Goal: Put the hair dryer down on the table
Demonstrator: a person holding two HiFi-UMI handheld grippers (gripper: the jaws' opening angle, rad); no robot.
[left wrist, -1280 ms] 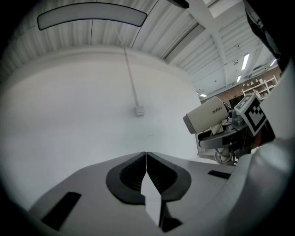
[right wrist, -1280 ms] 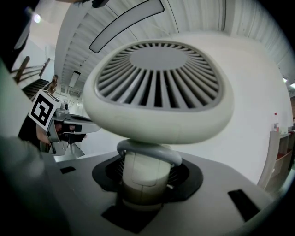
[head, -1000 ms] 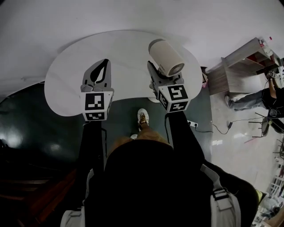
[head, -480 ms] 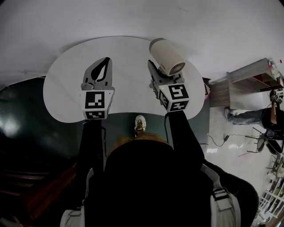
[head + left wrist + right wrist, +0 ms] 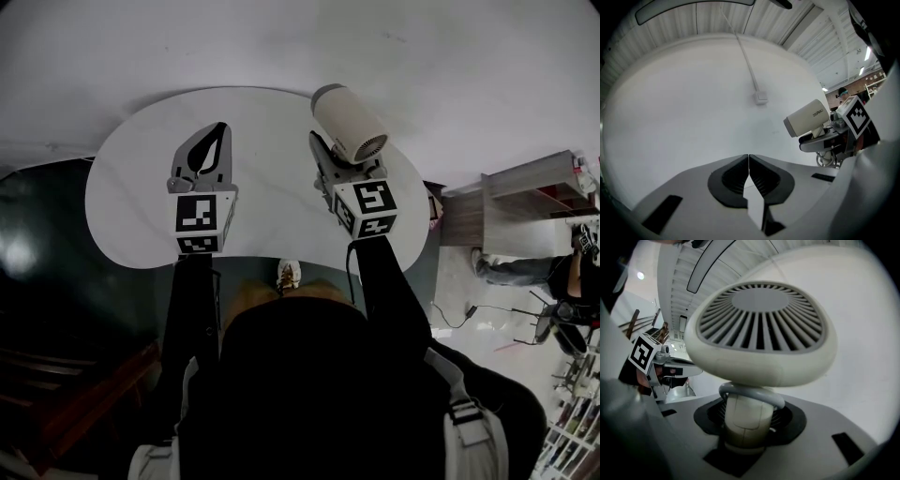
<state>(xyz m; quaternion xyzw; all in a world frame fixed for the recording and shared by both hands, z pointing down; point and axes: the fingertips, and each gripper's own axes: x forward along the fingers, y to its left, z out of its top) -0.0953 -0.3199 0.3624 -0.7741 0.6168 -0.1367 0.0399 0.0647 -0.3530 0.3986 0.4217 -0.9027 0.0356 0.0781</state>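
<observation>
The cream plastic hair dryer (image 5: pixel 349 124) is in the air over the far right part of the white, rounded table (image 5: pixel 131 187), not resting on it. Its barrel points away from the person, and its round slotted rear grille (image 5: pixel 759 329) faces back toward the right gripper's camera. Its stubby handle (image 5: pixel 744 420) drops straight down between the ribbed dark pads of the right gripper (image 5: pixel 747 425), which are clenched on it from both sides. A pale grey loop (image 5: pixel 751 394) circles the handle just under the barrel.

The left gripper (image 5: pixel 748 161) is level beside it, well apart to the left. Its two tips are pressed together with nothing between them. From that side the dryer (image 5: pixel 806 118) shows in profile above the right gripper's jaws, against a plain white wall.

Each gripper carries a black-and-white marker cube (image 5: pixel 200 223) at its near end, with the person's dark sleeves behind. A wooden shelf unit (image 5: pixel 525 202) stands on the floor off to the right.
</observation>
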